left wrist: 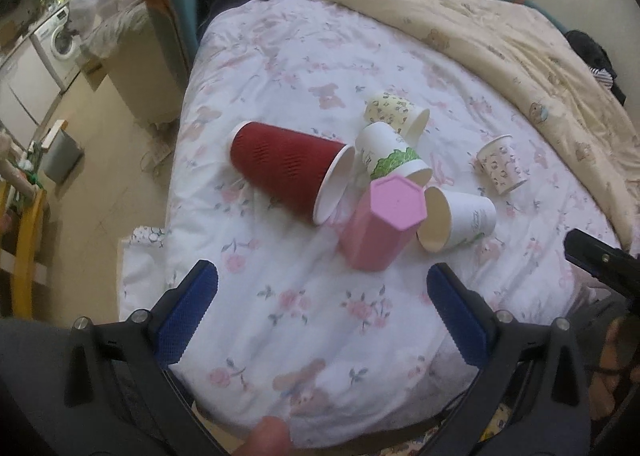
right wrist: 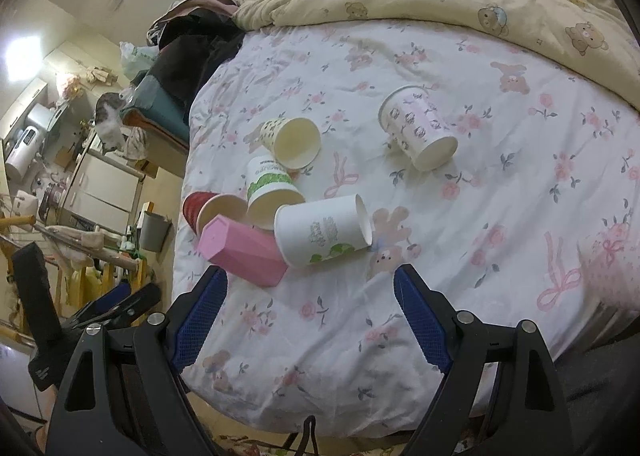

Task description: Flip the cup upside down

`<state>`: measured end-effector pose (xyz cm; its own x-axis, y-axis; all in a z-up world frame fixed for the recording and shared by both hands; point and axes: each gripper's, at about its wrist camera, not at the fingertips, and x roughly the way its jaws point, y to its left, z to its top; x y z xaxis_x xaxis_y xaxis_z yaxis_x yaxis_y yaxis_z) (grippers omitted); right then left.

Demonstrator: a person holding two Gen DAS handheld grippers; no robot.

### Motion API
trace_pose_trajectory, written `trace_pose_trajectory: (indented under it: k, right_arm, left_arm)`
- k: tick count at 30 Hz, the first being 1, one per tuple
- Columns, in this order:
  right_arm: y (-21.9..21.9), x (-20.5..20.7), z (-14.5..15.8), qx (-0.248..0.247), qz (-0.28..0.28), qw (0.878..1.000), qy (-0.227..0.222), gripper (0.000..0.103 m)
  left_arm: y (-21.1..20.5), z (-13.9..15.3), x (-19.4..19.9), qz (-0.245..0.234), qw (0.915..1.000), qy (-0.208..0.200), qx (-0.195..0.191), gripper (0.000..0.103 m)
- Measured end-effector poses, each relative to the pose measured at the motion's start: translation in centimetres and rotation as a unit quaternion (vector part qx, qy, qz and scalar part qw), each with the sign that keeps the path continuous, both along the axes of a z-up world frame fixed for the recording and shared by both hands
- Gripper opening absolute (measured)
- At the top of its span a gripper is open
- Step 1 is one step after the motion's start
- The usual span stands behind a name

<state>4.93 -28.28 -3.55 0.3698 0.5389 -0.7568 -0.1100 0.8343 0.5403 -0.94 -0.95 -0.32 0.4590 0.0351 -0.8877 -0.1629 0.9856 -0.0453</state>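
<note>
Several cups lie on a floral bedsheet (left wrist: 304, 296). A pink hexagonal cup (left wrist: 380, 224) stands upside down, base up; it also shows in the right wrist view (right wrist: 244, 252). A red cup (left wrist: 288, 172) lies on its side left of it. White paper cups lie on their sides: one with green print (left wrist: 390, 152), one plain white (left wrist: 456, 222) (right wrist: 324, 232), a yellow patterned one (left wrist: 396, 114) (right wrist: 290, 140), and a pink patterned one (left wrist: 502, 164) (right wrist: 418, 132). My left gripper (left wrist: 322, 312) is open and empty, just short of the pink cup. My right gripper (right wrist: 310, 316) is open and empty near the white cup.
A cream quilt (left wrist: 460, 8) is bunched along the bed's far side. Dark clothes (right wrist: 192, 44) lie at the far corner. The bed edge drops to the floor at left, with a grey bin (left wrist: 62, 154), a washing machine (left wrist: 56, 44) and a wooden rack (left wrist: 24, 224).
</note>
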Motion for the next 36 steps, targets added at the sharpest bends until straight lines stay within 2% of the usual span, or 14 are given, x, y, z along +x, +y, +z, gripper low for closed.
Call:
trace_pose_trajectory:
  k: [6, 9, 14, 18, 36]
  right_arm:
    - [2.2, -1.9, 0.4, -0.020, 0.029, 0.999, -0.029, 0.088]
    - [3.9, -2.7, 0.8, -0.041, 0.053, 0.996, -0.059, 0.088]
    - [6.0, -3.5, 1.6, -0.098, 0.072, 0.986, -0.112, 0.088]
    - [6.2, -3.2, 1.4, -0.101, 0.072, 0.986, -0.110, 0.088]
    - [6.2, -3.0, 1.0, -0.101, 0.073, 0.987, -0.101, 0.088]
  left_arm:
    - [0.3, 0.4, -2.7, -0.003, 0.9986, -0.049, -0.019, 0.103]
    - [0.7, 0.1, -3.3, 0.004, 0.9966, -0.076, -0.032, 0.103]
    - [1.0, -0.4, -2.8, 0.018, 0.9969, -0.072, -0.027, 0.103]
    - [0.8, -0.7, -2.8, 0.019, 0.9967, -0.069, -0.038, 0.103]
    - [0.6, -0.3, -3.0, 0.020, 0.9961, -0.077, -0.040, 0.103]
